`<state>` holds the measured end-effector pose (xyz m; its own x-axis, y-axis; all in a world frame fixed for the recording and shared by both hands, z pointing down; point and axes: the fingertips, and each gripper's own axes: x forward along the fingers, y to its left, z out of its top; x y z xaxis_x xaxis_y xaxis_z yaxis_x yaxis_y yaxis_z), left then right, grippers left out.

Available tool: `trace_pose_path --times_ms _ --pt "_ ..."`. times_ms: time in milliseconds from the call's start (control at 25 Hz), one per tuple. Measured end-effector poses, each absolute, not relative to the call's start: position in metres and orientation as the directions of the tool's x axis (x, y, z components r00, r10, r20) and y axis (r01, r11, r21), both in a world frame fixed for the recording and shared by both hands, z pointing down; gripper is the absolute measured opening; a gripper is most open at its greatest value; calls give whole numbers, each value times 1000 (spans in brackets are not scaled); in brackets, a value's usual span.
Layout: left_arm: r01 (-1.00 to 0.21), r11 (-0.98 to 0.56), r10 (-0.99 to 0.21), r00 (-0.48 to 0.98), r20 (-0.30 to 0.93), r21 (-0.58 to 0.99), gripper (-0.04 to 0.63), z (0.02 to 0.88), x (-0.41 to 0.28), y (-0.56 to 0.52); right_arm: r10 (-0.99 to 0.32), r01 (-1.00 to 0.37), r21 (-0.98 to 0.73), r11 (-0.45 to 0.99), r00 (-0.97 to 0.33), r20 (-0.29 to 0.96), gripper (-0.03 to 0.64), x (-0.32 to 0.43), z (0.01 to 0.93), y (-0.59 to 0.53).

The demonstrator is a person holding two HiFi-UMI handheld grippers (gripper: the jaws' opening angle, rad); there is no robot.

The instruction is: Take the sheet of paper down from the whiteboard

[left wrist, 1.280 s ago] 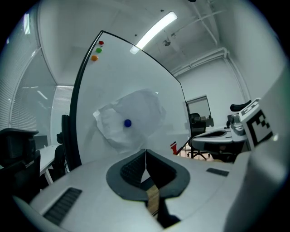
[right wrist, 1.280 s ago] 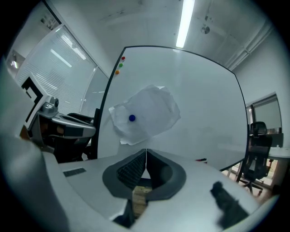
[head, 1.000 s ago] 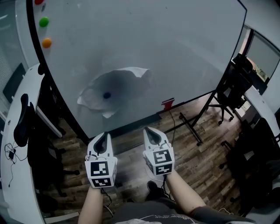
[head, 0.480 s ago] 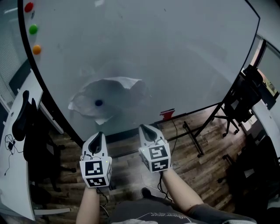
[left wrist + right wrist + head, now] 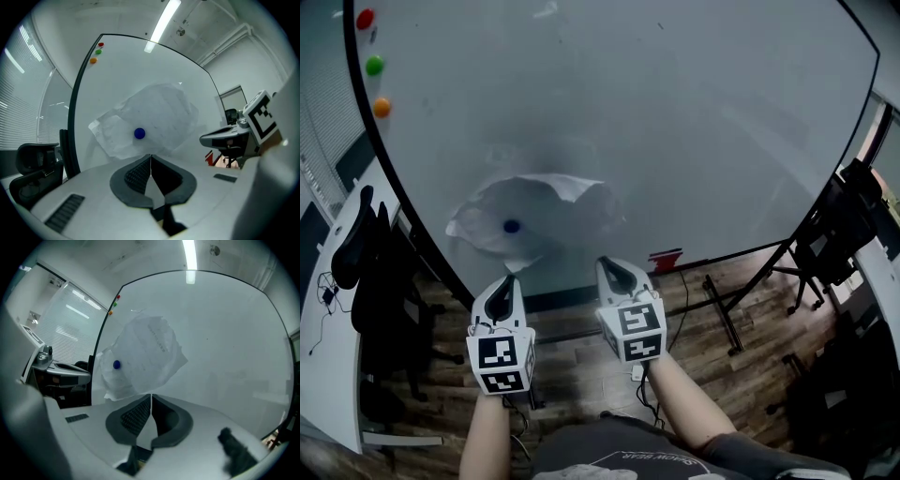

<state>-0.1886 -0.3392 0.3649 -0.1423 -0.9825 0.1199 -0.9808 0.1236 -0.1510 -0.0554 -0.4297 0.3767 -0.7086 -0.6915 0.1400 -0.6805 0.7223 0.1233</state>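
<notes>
Closer to whiteboard (image 5: 694, 122) now: left tongs (image 5: 507, 283), right tongs (image 5: 607, 266), both closed, empty. Sheet of paper (image 5: 546, 202) ahead of tips; open, pinch loose edge away from blue magnet (image 5: 512, 226).

**Head view.** The camera sits above and behind the left gripper (image 5: 512, 279) and the right gripper (image 5: 606, 263), facing forward and steeply down. The whiteboard (image 5: 675, 141) rises beyond their tips, and the wooden floor (image 5: 581, 352) lies beneath them.

**Left gripper view.** The camera sits behind that gripper's jaws and looks along them, nearly level, at the board nearby. The sheet of paper (image 5: 150, 117) lies just beyond and above the tips. The right gripper enters at the right edge.

**Right gripper view.** The arrangement is the same, with the paper above and left of the tips and the left gripper at the left edge.

**Shared by all three views.** The paper, its blue magnet (image 5: 512, 226) and the board's left rim.
</notes>
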Motion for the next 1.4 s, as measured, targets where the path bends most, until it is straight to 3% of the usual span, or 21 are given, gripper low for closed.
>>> trace_pose_path --times_ms 560,680,720,1160,1280,1400 --pt "-972 167 -976 -187 114 -168 14 362 -198 -351 -728 -722 104 685 -684 47 28 -50 343 -457" --pt "-970 177 -974 -196 109 -168 14 360 -201 -352 -723 -717 103 690 -690 38 115 -54 339 -459" --pt "-970 178 -974 -198 107 -168 14 359 -202 -353 -723 -717 100 690 -690 37 117 -55 339 -461" --pt "-968 181 -971 -204 121 -177 14 363 -201 -354 -730 -727 74 683 -683 24 114 -63 331 -470" --pt "-966 184 -970 -208 124 -180 14 364 -202 -353 -736 -733 74 676 -677 26 52 -62 331 -472" --pt "-965 187 -970 -212 122 -186 14 363 -204 -351 -733 -727 111 678 -679 28 37 -63 333 -469"
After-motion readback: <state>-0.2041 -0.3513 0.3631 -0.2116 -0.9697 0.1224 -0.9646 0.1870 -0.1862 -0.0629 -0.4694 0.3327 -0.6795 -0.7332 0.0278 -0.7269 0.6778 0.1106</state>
